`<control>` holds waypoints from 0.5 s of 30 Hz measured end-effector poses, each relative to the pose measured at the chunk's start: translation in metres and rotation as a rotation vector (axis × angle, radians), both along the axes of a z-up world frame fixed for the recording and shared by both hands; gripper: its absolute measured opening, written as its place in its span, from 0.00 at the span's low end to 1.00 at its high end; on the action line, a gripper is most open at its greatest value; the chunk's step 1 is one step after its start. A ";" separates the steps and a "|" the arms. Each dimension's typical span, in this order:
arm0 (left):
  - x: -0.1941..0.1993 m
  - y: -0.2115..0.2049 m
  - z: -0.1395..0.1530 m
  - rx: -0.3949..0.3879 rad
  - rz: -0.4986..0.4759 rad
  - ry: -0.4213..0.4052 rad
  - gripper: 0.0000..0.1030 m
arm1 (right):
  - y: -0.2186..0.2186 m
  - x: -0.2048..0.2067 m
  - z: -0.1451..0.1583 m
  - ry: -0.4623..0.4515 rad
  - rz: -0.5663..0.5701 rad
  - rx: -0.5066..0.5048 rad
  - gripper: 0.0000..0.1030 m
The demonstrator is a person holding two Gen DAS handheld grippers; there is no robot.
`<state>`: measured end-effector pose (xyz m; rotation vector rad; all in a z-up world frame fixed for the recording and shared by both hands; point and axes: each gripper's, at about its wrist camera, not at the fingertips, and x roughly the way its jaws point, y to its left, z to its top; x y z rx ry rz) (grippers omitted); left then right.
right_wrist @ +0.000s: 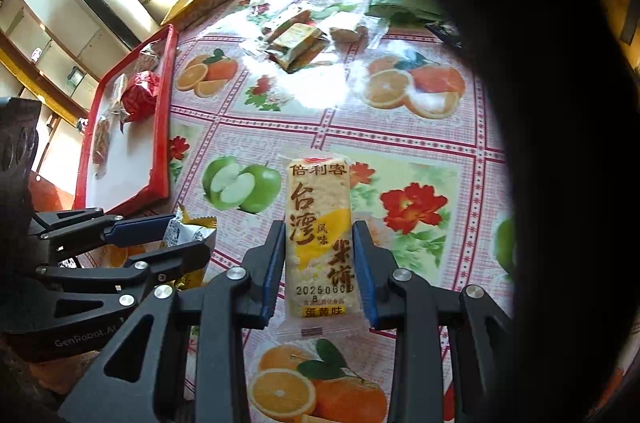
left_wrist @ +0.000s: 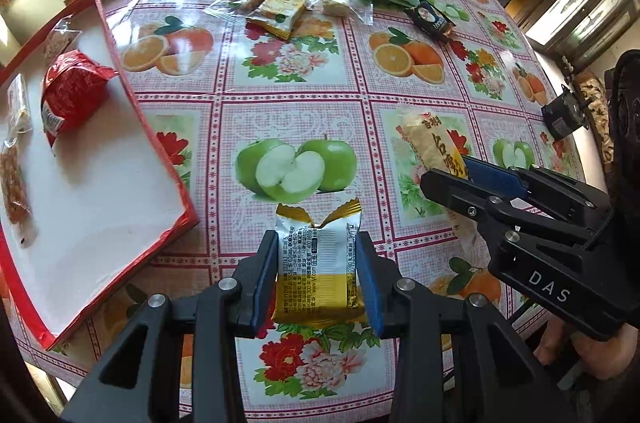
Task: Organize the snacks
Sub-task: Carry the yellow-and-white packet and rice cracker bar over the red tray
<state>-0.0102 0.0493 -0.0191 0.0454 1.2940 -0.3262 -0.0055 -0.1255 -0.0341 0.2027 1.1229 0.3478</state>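
Two snacks in hand at once, judging by both wrist views. Left gripper (left_wrist: 318,275) closed to the width of a gold-and-silver packet (left_wrist: 318,265), blue pads against its two long sides, crimped end pointing away from the camera toward the green-apple print; whether lifted or resting on the surface (left_wrist: 360,71) cannot be told. Right gripper (right_wrist: 320,271) likewise narrowed around a long rice-cracker pack (right_wrist: 320,235), pads touching its edges near the lower half, long axis running straight out along the fingers, far end up-frame. Same pack visible at the right of the left view (left_wrist: 434,143), partly behind the right gripper (left_wrist: 452,179). Red tray (left_wrist: 132,111) at the left edge of the left view and at left centre of the right view (right_wrist: 168,111), holding a red wrapped snack (left_wrist: 72,95) and some clear-wrapped pieces. Tray to the left of both grippers, just beside the left one, with the left gripper (right_wrist: 180,239) between the right one and the tray; so probably the gold packet first, swung left over the red rim. More loose snacks clustered at the top of the frame (left_wrist: 276,11), well apart from both grippers, not yet sorted.
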 end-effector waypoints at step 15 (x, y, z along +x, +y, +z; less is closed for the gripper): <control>0.011 0.076 0.027 -0.015 0.208 -0.077 0.37 | 0.093 0.026 0.038 -0.086 0.209 0.058 0.34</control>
